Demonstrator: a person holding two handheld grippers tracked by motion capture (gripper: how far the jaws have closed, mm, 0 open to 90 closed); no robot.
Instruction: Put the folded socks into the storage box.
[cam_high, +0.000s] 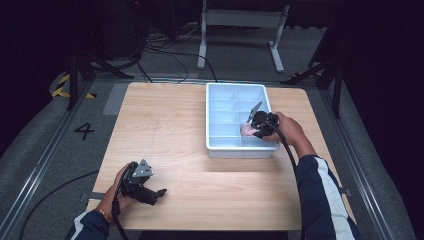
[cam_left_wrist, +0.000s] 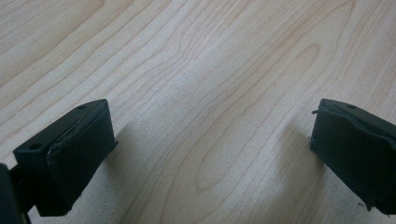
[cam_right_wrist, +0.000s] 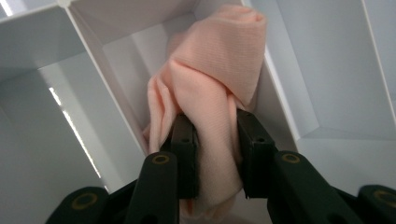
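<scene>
A pale pink cloth (cam_right_wrist: 219, 79) is bunched up between the jaws of my right gripper (cam_right_wrist: 217, 140), which is shut on it. The cloth (cam_high: 247, 130) hangs over a divider inside the white compartment tray (cam_high: 215, 145), at the tray's near right part. My right gripper (cam_high: 257, 125) is held over that spot by a hand in a dark sleeve with white stripes. My left gripper (cam_high: 157, 192) rests low over the bare wood near the table's front left. Its jaws stand wide apart with nothing between them; my left gripper (cam_left_wrist: 210, 154) sits just above the wood grain.
The wooden table (cam_high: 165, 125) has bare room to the left of the tray and along the front. The tray's other compartments (cam_high: 225, 107) look empty. Cables and a metal frame (cam_high: 240, 20) lie on the floor beyond the far edge.
</scene>
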